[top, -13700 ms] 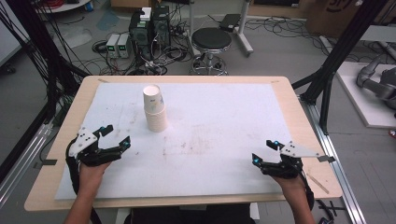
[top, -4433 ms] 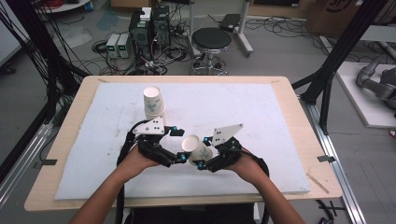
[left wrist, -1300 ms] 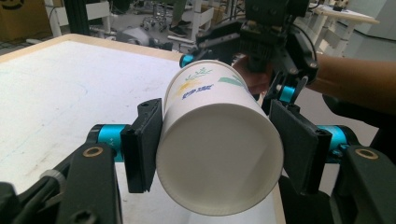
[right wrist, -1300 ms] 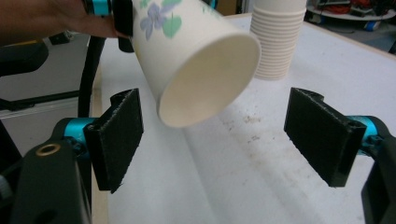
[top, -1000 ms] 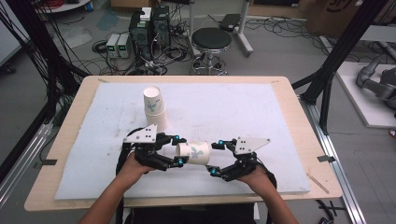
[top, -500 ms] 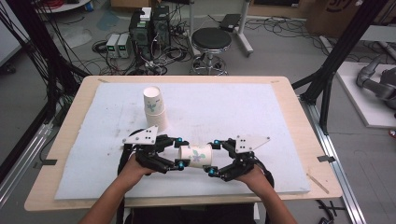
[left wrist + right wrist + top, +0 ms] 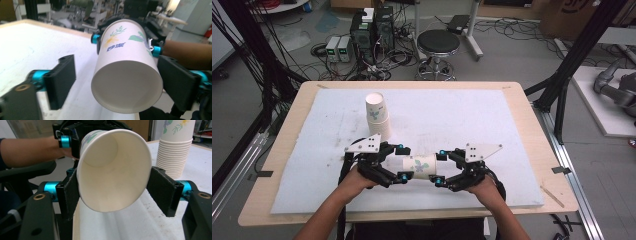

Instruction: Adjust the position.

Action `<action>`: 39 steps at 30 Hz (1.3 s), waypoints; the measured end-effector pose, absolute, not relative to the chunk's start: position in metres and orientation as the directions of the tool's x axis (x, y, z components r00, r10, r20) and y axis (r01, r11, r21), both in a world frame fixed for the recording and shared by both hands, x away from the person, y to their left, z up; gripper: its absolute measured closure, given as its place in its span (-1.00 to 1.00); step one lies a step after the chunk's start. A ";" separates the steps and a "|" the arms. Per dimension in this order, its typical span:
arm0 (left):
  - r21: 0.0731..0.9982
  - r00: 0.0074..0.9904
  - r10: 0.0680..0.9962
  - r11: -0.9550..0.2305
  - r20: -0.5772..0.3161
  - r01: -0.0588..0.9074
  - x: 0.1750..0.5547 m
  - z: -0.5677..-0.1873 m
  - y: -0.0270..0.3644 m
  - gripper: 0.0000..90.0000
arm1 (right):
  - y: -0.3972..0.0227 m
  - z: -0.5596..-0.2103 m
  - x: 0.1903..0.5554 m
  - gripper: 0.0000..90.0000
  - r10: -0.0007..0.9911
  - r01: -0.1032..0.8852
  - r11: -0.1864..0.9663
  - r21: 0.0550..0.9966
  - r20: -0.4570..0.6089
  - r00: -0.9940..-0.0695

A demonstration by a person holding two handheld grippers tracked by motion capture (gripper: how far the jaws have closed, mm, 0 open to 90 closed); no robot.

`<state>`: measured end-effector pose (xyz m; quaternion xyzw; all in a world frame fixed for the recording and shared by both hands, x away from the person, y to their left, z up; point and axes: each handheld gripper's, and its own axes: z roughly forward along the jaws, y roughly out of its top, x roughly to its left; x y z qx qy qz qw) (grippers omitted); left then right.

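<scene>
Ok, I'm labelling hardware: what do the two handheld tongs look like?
The left tongs and right tongs match: black bodies, flat rectangular black pads, cyan knobs at the jaw joints, a grey three-cornered plate on top. A black cable trails from the left one.

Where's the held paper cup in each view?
High view: paper cup low centre, lying sideways.
Left gripper view: centre-right, base toward the camera.
Right gripper view: centre, open mouth toward the camera.
Shared landmark: white mat beneath it.
</scene>
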<state>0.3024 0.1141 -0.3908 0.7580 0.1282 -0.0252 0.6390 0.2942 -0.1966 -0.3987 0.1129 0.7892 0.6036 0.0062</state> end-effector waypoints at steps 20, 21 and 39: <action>0.921 0.979 0.192 -0.367 -0.063 0.131 0.301 -0.372 0.112 -0.66 | -0.184 -0.377 0.304 -0.34 0.192 0.140 0.447 0.884 0.058 -0.980; 0.918 0.979 0.194 -0.374 -0.062 0.133 0.300 -0.372 0.111 -0.66 | -0.183 -0.375 0.304 -0.34 0.191 0.137 0.462 0.876 0.053 -0.980; 0.851 0.981 0.191 -0.513 -0.017 0.114 0.302 -0.374 0.101 -0.60 | -0.148 -0.348 0.308 -0.34 0.118 0.020 0.714 0.700 -0.092 -0.989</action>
